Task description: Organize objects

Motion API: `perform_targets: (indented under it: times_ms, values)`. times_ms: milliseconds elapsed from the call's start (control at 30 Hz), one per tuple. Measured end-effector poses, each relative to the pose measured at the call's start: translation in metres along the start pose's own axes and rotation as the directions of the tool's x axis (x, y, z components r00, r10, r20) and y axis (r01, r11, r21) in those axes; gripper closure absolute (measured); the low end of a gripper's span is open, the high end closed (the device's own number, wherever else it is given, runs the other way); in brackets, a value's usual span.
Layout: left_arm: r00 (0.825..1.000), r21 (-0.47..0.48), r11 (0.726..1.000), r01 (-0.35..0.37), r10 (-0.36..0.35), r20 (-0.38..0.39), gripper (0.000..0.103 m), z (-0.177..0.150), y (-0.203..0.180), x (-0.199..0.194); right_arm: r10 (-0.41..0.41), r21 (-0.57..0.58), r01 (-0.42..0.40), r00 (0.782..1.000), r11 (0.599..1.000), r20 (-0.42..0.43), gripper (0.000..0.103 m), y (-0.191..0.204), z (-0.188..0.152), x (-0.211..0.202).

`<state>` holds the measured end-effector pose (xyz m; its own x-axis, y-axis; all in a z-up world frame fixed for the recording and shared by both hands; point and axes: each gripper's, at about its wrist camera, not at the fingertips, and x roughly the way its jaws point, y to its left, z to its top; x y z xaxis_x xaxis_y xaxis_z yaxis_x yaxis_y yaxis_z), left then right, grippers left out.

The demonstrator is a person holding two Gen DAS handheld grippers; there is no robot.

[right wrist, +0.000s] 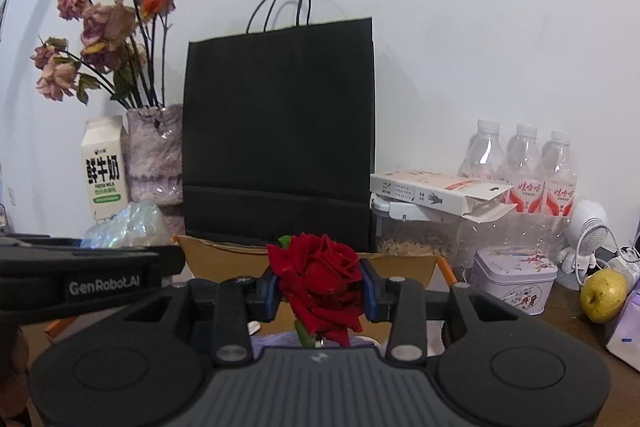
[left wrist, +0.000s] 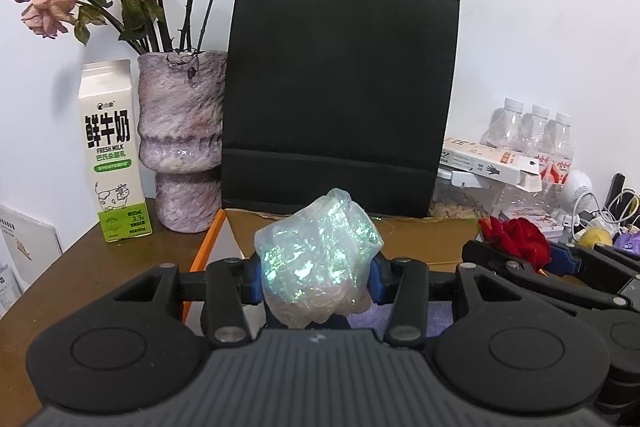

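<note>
Between its blue pads, the left gripper (left wrist: 316,277) is clamped on a crumpled iridescent plastic bundle (left wrist: 318,259). Beside it, the right gripper (right wrist: 320,293) pinches a red rose bloom (right wrist: 322,281). Both hang over an open cardboard box (right wrist: 224,259), in front of an upright black paper bag (left wrist: 340,99) on the brown table (left wrist: 100,267).

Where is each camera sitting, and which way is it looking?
Left wrist: sits on the left gripper, looking forward along its fingers, which clamp a shiny plastic bundle; the right gripper shows at the right edge.
Right wrist: sits on the right gripper, looking forward over its red rose; the left gripper shows at the left edge.
Both views face the black paper bag against the wall, with the milk carton and vase beside it.
</note>
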<state>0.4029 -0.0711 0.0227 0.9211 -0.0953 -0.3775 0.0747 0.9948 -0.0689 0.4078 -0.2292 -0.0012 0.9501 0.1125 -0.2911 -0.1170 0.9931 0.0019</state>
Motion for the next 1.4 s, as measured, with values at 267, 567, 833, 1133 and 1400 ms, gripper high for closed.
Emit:
perform_targets:
  times_ms: [267, 567, 833, 1133, 1400]
  values:
    - [1.000, 0.016, 1.000, -0.016, 0.016, 0.001, 0.055, 0.005, 0.005, 0.025, -0.017, -0.020, 0.016, 0.999, 1.000, -0.047, 0.064, -0.004, -0.001, 0.024]
    - [0.999, 0.010, 0.999, -0.041, 0.041, 0.022, 0.004, 0.004, 0.013, 0.030, -0.067, -0.019, 0.066, 0.996, 0.998, -0.063, 0.015, -0.011, -0.002, 0.029]
    - [0.999, 0.001, 0.999, -0.045, 0.045, 0.028, 0.000, 0.005, 0.016, 0.029, -0.088, -0.010, 0.087, 0.993, 0.996, -0.079, 0.000, -0.016, -0.003, 0.028]
    - [0.999, -0.008, 0.999, -0.052, 0.052, 0.004, 0.000, 0.007, 0.023, 0.023, -0.072, -0.006, 0.072, 0.995, 0.997, -0.075, 0.000, -0.018, -0.001, 0.018]
    - [0.999, -0.002, 0.999, -0.049, 0.049, -0.011, 0.000, 0.005, 0.026, -0.002, -0.040, -0.004, 0.040, 0.997, 0.999, -0.064, 0.000, -0.019, 0.000, -0.007]
